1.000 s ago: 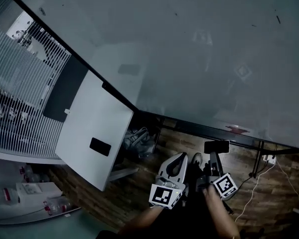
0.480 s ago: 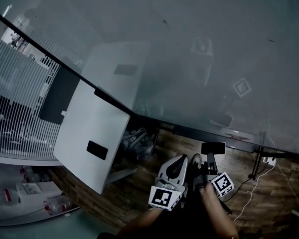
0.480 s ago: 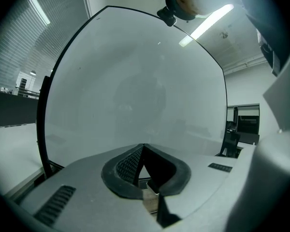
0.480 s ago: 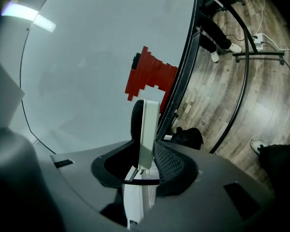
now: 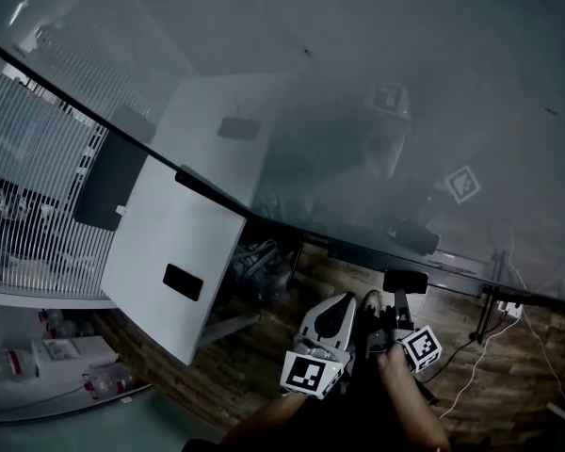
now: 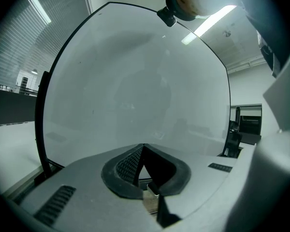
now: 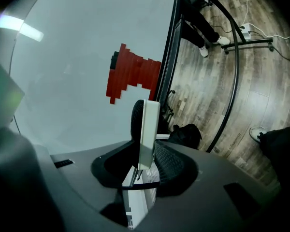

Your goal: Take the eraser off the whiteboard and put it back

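Pinching the eraser edge-on, right hand-held gripper hides its base; left hand-held gripper closed, empty.

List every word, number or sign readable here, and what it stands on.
No words or numbers are readable.
Left marker cube, right marker cube: square patterns, no letters.
Red mark on the whiteboard: no letters.
Box labels, lower left: too small to read.
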`<state>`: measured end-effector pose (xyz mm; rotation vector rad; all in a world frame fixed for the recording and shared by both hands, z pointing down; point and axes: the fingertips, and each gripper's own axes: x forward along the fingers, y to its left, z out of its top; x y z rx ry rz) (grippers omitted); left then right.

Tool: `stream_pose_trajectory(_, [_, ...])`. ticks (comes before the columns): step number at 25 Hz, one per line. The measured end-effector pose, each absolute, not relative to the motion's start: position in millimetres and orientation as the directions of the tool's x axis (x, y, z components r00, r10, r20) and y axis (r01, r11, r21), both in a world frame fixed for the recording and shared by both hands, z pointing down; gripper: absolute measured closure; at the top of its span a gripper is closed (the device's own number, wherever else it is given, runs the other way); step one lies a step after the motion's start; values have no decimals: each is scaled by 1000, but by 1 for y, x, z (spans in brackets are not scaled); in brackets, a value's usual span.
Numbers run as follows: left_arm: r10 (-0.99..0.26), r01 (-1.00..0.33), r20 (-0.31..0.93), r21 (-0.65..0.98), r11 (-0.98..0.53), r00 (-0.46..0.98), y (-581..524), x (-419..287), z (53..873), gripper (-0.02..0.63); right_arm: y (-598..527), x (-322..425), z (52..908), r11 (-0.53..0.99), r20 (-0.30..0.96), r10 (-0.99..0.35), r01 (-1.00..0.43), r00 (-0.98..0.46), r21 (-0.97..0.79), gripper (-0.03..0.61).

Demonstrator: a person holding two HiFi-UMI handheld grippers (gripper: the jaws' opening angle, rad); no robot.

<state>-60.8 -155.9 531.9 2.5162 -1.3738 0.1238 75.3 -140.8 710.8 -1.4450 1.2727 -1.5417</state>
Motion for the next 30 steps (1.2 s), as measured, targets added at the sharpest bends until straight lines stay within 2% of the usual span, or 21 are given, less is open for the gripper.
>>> stream_pose_trajectory(30, [-823,-853,229,189,-486,520,-167,-72,543,607,-164,72,717,-265,266,-957,-25,-116,-964,443])
